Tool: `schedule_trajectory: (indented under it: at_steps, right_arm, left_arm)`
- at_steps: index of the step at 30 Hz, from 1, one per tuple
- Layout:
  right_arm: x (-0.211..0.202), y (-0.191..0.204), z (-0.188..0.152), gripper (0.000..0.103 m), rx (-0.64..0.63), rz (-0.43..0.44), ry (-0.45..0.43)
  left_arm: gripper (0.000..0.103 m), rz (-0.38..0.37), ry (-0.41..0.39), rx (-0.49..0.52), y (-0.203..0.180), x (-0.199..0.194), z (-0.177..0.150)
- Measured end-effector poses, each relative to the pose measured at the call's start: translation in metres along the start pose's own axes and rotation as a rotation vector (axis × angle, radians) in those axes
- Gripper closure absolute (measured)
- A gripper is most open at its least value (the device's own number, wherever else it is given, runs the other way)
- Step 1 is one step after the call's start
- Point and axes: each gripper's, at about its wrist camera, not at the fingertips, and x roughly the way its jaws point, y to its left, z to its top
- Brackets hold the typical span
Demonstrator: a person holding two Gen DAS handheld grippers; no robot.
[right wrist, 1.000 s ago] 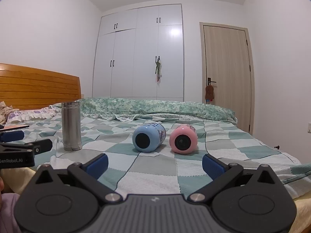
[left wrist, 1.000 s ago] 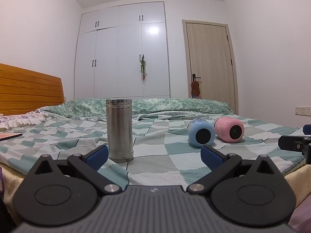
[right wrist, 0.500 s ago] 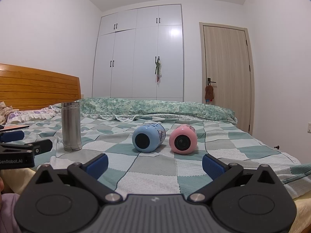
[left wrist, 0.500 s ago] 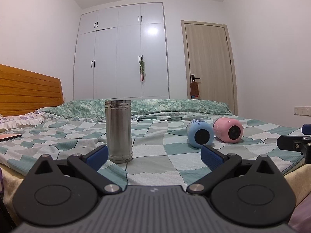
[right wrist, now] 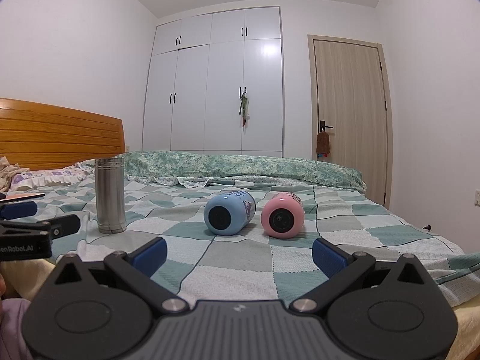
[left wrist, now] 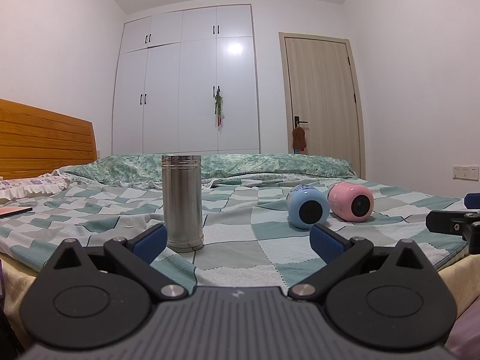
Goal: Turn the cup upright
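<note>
A blue cup (right wrist: 229, 213) and a pink cup (right wrist: 282, 215) lie on their sides side by side on the checked bedspread (right wrist: 240, 255), round ends toward me. They also show in the left wrist view, the blue cup (left wrist: 306, 210) and the pink cup (left wrist: 351, 201) at the right. A steel cup (left wrist: 182, 203) stands upright to their left; it also shows in the right wrist view (right wrist: 109, 195). My left gripper (left wrist: 238, 243) is open and empty, just short of the steel cup. My right gripper (right wrist: 238, 253) is open and empty, short of the two lying cups.
A rolled green quilt (right wrist: 240, 165) lies across the far side of the bed. A wooden headboard (right wrist: 57, 135) and pillows are at the left. A white wardrobe (right wrist: 216, 84) and a door (right wrist: 351, 120) stand behind. A flat book or phone (left wrist: 13, 211) lies at far left.
Both views stay nearly the same; the left gripper has shifted very slightly. Nothing was grasped or moved.
</note>
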Motion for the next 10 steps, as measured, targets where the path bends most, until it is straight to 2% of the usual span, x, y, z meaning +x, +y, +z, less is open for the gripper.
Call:
schedule_trajectory:
  at_steps: [10]
  right_arm:
    - [-0.0004, -0.0003, -0.0001, 0.000, 0.000, 0.000, 0.001]
  left_arm:
    - [0.000, -0.021, -0.009, -0.007, 0.0028, -0.0033, 0.0000]
